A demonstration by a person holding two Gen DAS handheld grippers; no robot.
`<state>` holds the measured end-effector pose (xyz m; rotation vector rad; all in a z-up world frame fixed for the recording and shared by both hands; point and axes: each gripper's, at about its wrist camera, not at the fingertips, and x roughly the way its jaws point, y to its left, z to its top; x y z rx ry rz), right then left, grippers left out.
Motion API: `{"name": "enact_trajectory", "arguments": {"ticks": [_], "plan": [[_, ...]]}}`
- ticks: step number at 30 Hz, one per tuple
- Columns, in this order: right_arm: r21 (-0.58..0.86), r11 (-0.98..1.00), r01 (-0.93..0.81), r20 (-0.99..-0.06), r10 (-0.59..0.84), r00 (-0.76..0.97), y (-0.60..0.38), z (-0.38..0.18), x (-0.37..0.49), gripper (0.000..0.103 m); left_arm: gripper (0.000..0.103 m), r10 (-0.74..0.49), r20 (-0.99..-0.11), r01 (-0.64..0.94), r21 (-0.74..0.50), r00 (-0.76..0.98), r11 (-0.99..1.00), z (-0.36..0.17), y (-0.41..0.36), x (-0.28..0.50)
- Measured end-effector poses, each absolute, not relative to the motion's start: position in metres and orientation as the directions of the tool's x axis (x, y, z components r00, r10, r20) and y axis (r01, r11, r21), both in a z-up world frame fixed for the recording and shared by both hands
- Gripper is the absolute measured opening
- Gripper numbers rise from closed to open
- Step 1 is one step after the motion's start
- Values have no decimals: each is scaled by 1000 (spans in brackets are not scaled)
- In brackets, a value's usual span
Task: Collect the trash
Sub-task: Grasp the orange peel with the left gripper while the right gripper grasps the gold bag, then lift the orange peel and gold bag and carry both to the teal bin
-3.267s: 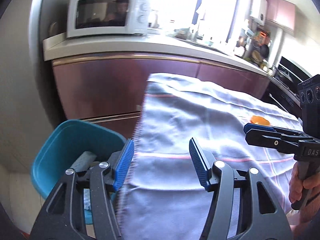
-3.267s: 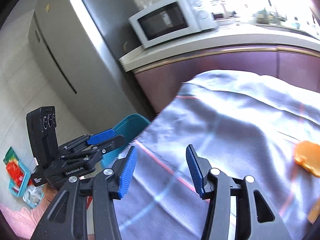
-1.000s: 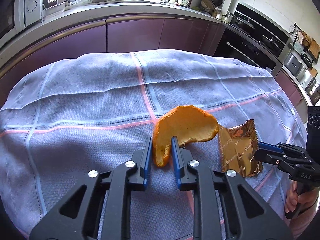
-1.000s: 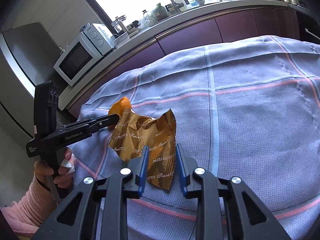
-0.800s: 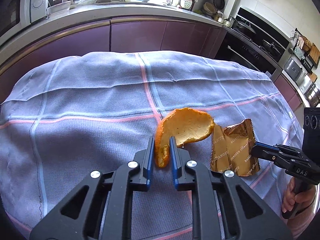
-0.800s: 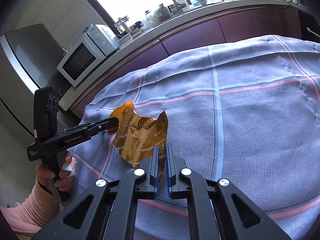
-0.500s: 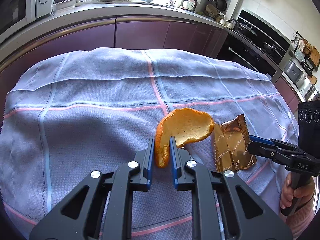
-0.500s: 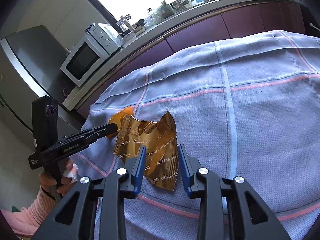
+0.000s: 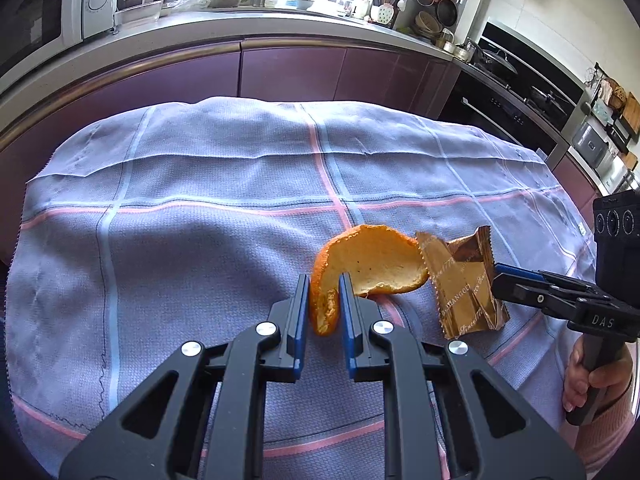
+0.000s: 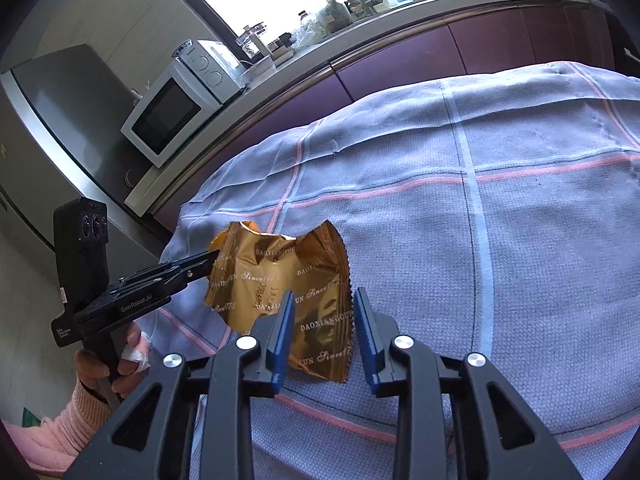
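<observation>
A curled orange peel [image 9: 372, 264] sits low over the checked cloth [image 9: 200, 200], and my left gripper [image 9: 324, 300] is shut on its near end. Just right of the peel stands a crumpled gold snack wrapper [image 9: 464, 280], with my right gripper's tips [image 9: 500, 274] at its right edge. In the right wrist view the wrapper [image 10: 280, 276] lies between the blue pads of my right gripper [image 10: 322, 316]. Its jaws are opening; the right pad stands clear of the foil. My left gripper [image 10: 208, 264] reaches in from the left behind the wrapper.
The cloth [image 10: 520, 240] covers a table that ends near a purple cabinet run under a grey counter [image 9: 240, 36]. A white microwave [image 10: 168, 120] and a steel fridge [image 10: 60, 120] stand at the left. A hand [image 9: 588, 376] holds each gripper's handle.
My right gripper pinched the gold wrapper and has since spread its jaws again around it. My left gripper has kept its hold on the peel and shifted slightly across the cloth.
</observation>
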<state>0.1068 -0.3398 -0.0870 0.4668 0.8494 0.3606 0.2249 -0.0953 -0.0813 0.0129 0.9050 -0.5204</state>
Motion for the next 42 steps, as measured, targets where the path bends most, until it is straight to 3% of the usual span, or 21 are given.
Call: {"name": "enact_trajectory", "arguments": {"ticks": [4, 8, 9, 10, 11, 12, 14, 28, 42], "plan": [[513, 850, -120, -632, 469, 618, -342, -84, 117, 52, 15, -416, -751, 431, -194, 513, 882, -80, -91, 224], [458, 876, -151, -659, 449, 603, -332, -82, 128, 53, 15, -411, -753, 426, -192, 513, 884, -81, -90, 222], [430, 889, -160, -670, 433, 603, -328, -81, 129, 52, 15, -411, -753, 425, -192, 514, 884, -82, -90, 222], [414, 895, -170, -678, 427, 598, -325, -81, 129, 42, 15, -411, -753, 424, -193, 515, 885, -81, -90, 221], [412, 893, -182, -685, 435, 585, -322, -83, 130, 24, 15, -412, -752, 424, -194, 515, 885, -81, -89, 221], [412, 892, -186, -691, 439, 575, -320, -85, 130, 17, 15, -412, -752, 423, -195, 514, 885, -81, -88, 220], [408, 893, -192, -689, 439, 577, -319, -85, 127, 9, 15, -413, -750, 420, -198, 517, 886, -81, -86, 219], [521, 798, -304, -535, 583, 612, -302, -49, 93, 2, 14, -366, -690, 312, -209, 625, 927, -56, -14, 182], [531, 738, -416, -476, 666, 574, -245, -27, 91, 2, 14, -248, -656, 159, -193, 713, 968, -39, 77, 132]]}}
